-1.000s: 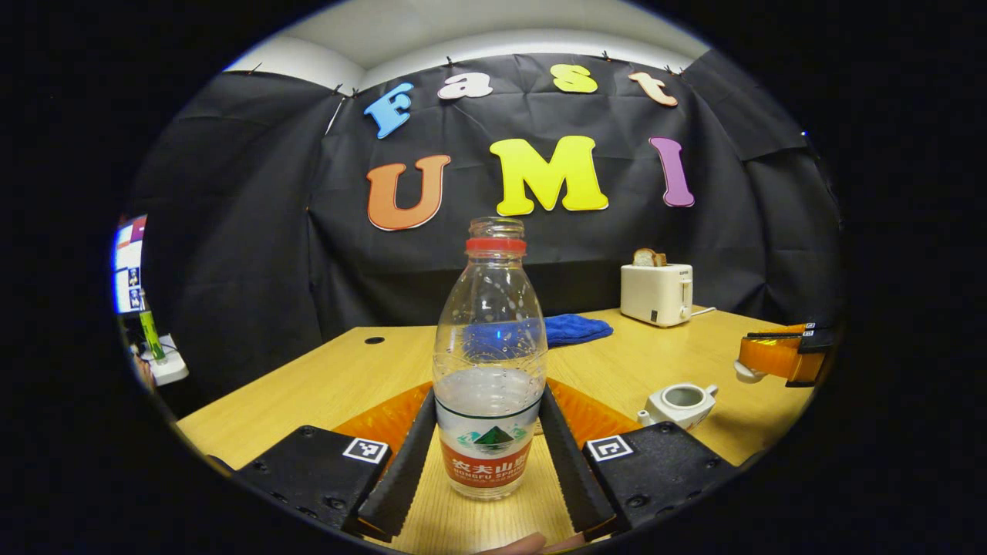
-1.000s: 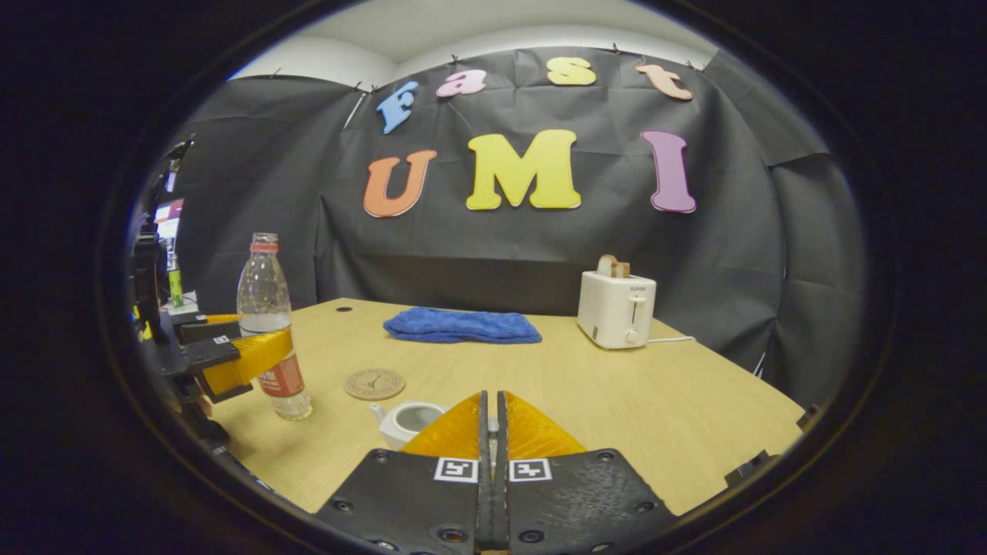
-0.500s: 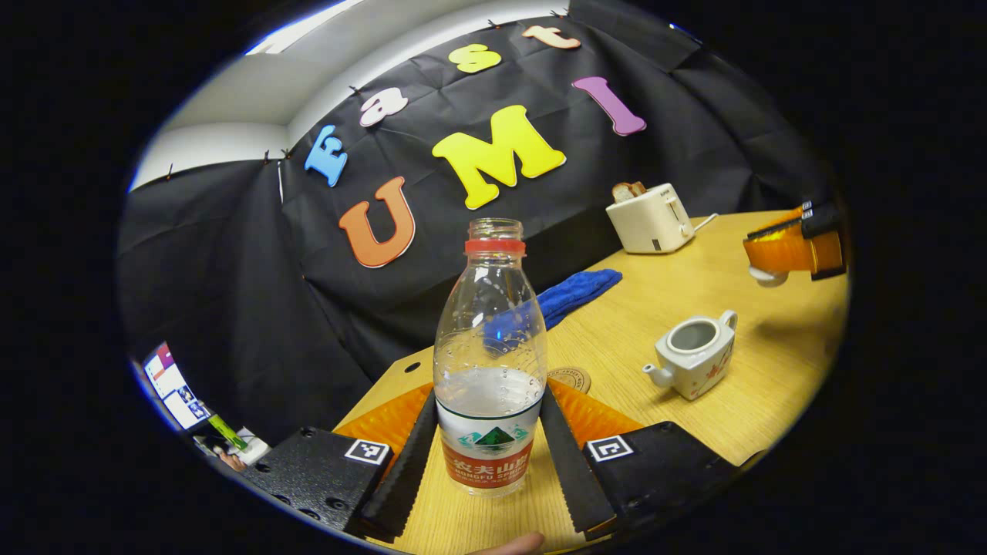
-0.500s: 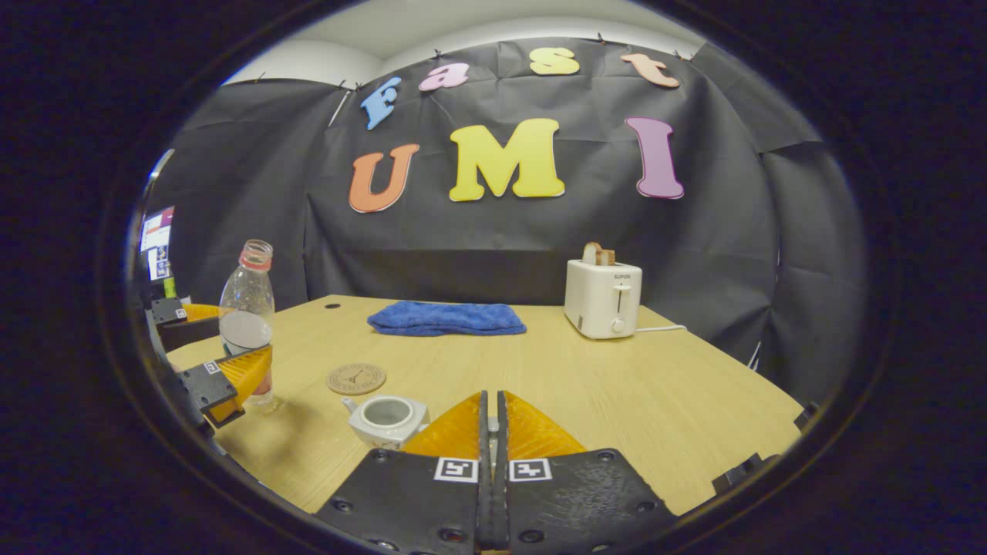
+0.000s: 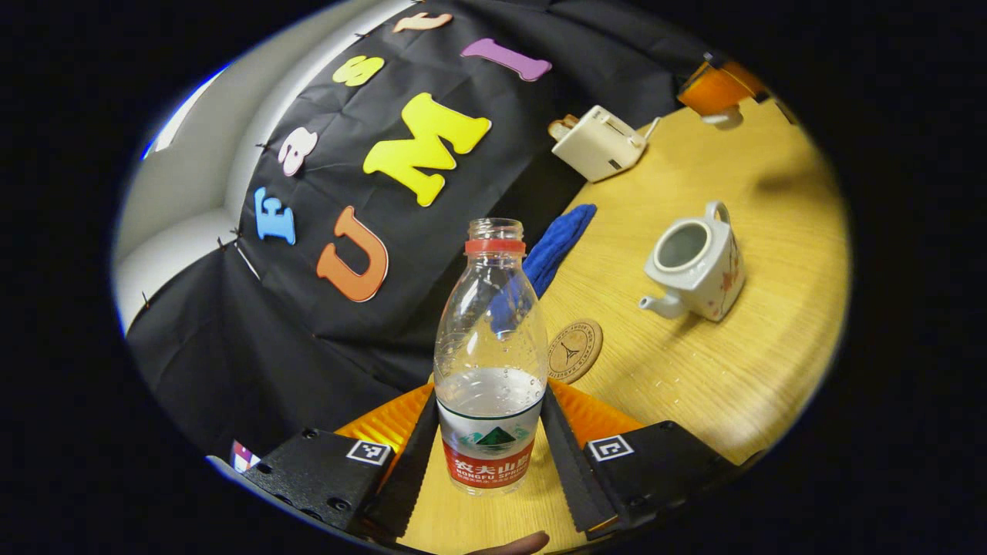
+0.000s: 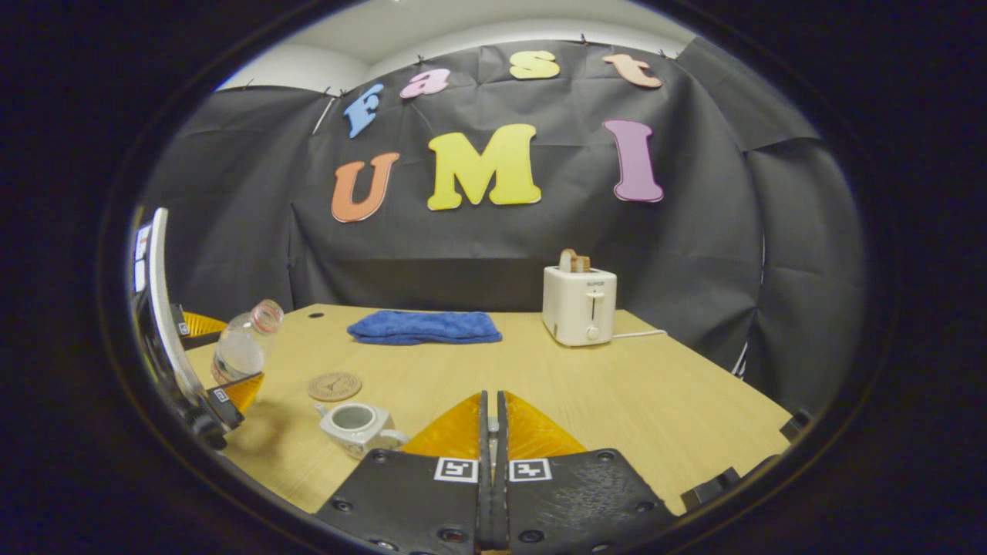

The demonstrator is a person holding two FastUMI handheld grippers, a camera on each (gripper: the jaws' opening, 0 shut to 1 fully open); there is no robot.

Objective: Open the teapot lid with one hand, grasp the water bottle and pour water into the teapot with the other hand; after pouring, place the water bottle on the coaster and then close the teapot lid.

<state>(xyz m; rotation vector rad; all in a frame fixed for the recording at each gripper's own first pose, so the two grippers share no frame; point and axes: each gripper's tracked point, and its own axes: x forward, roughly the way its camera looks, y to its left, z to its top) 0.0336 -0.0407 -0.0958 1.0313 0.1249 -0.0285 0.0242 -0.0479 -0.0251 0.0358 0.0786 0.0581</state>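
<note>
Teapot (image 5: 698,266) sits lidless on the wooden table (image 5: 740,370), mouth open, looks dry inside; also low left in the right gripper view (image 6: 353,422). Lid step done. Water bottle (image 5: 490,362), uncapped and part full, is clamped between both fingers of the left gripper (image 5: 487,451), off the table and tilted toward the teapot (image 6: 245,343). No water leaving yet, so the pour is just starting.

Right gripper (image 6: 493,432) fingers are pressed together; the white lid (image 5: 723,118) seems pinched at its tip.

Left to do: pour, bottle onto cork coaster (image 5: 574,351) near the teapot, lid back on.

Blue towel (image 6: 422,327) and toaster (image 6: 579,305) sit at the back.
</note>
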